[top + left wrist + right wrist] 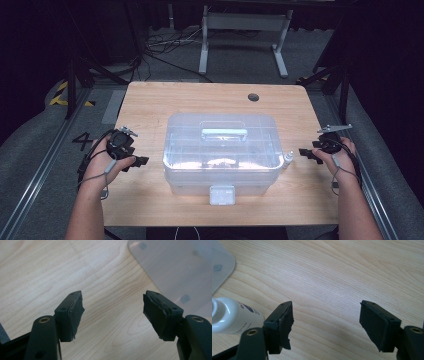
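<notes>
Jaws apart over grained wooden table

Grey carpet floor, dark surroundings, white table frame behind.

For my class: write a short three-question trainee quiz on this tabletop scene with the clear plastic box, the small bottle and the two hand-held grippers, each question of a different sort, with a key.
1. True or false: the lid is on the clear box.
2. Multiple choice: the small white bottle lies
A. inside the box
B. on the table, by the box's right end
C. between the jaws of the left gripper
3. Fill in: the right gripper has its jaws ____, with bare wood between them.

Key: 1 true; 2 B; 3 open
</notes>
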Demonstrator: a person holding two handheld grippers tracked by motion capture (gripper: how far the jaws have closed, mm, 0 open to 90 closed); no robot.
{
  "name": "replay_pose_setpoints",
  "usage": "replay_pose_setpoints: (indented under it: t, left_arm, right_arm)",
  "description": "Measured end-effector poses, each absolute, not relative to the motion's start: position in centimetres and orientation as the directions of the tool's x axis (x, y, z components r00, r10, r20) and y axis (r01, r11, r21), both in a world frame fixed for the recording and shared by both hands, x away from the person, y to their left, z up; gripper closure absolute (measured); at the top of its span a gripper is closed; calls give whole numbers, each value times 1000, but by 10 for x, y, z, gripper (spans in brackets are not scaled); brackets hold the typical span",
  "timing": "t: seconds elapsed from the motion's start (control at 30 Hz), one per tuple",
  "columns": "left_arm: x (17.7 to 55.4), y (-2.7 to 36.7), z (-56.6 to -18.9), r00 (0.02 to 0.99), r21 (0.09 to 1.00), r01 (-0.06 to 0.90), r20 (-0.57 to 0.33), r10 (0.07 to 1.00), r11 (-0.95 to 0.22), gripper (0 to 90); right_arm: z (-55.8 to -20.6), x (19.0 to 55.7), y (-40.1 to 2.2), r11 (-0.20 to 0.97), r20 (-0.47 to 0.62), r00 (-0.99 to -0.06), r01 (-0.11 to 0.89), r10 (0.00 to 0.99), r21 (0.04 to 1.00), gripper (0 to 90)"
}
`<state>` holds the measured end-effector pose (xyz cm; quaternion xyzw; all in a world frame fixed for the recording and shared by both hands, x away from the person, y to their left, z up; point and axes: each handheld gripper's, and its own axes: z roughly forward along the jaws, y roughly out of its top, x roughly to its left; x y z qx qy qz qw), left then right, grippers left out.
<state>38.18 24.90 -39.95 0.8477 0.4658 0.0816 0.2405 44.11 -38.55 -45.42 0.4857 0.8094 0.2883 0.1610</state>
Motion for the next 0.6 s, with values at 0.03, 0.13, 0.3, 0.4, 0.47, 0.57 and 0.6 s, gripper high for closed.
replay_pose_setpoints:
  t: [0.03,0.13,0.3,0.4,0.47,0.57,0.6]
  left_arm:
    - [382,248,-395,555,490,747,-87,827,-450,325]
    - [382,241,-382,558,522,735,-104,823,-433,331]
    - [383,234,-369,584,531,715,-97,806,-455,341]
    - [384,230,-357,598,530,704,-82,797,-474,351]
    - [384,228,-351,607,528,695,-68,792,-488,354]
    - [383,225,-342,622,532,681,-57,781,-503,354]
    - [382,223,-339,628,538,675,-58,776,-506,354]
  right_arm:
    - [-454,441,-386,358,23,-476,692,879,627,251]
    - [-454,439,-387,346,29,-459,708,888,616,252]
    - [-452,436,-388,344,26,-454,709,891,616,322]
    - [-451,434,-389,351,26,-463,707,886,614,358]
    - [-451,433,-389,353,29,-469,703,883,617,366]
    - [-451,432,-389,366,24,-480,700,877,613,395]
    - [-451,432,-389,367,28,-482,701,876,611,399]
